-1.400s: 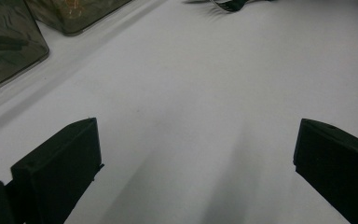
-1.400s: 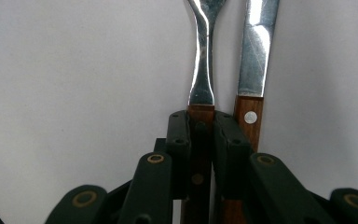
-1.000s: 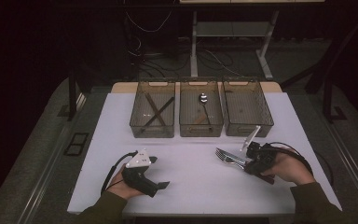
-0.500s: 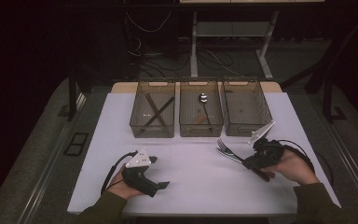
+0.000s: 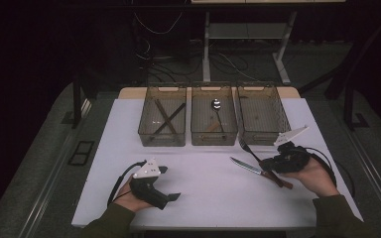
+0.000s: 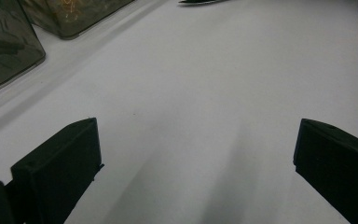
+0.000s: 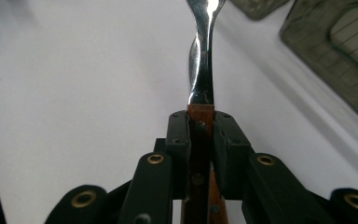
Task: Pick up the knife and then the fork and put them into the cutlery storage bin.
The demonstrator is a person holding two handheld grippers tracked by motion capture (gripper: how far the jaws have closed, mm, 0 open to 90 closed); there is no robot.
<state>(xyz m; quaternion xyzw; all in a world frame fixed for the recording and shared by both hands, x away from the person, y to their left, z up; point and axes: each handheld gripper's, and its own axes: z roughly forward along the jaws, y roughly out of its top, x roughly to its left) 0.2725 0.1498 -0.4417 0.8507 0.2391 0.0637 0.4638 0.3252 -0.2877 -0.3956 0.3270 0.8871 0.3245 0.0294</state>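
A: What is being held?

B: A shiny metal fork with a brown wooden handle (image 7: 200, 154). The right hand-held gripper (image 7: 200, 140) has its two black jaws squeezed on the handle. From above, the fork (image 5: 248, 150) is lifted a little over the right side of the worktop, with its prongs pointing toward the boxes.

A: Is anything next to it?

B: Yes, a metal knife with a brown wooden handle (image 5: 258, 171). It lies flat on the worktop, just beside the fork.

A: And the other hand?

B: The left hand-held gripper (image 5: 166, 184) sits low near the front edge. Its jaws are wide apart with nothing between them, just white worktop.

A: What is farther back?

B: Three see-through brown plastic boxes in a row. The left box (image 5: 162, 122) has two dark sticks crossed inside. The middle box (image 5: 214, 120) has a shiny metal spoon (image 5: 217, 106) in it. The right box (image 5: 261, 119) is the one nearest the fork.

A: What is the worktop like?

B: The white flat worktop (image 5: 203, 183) is smooth and plain. Around it the room is very dark. The floor is grey, and behind the worktop are cables and the legs of a metal frame (image 5: 207, 47).
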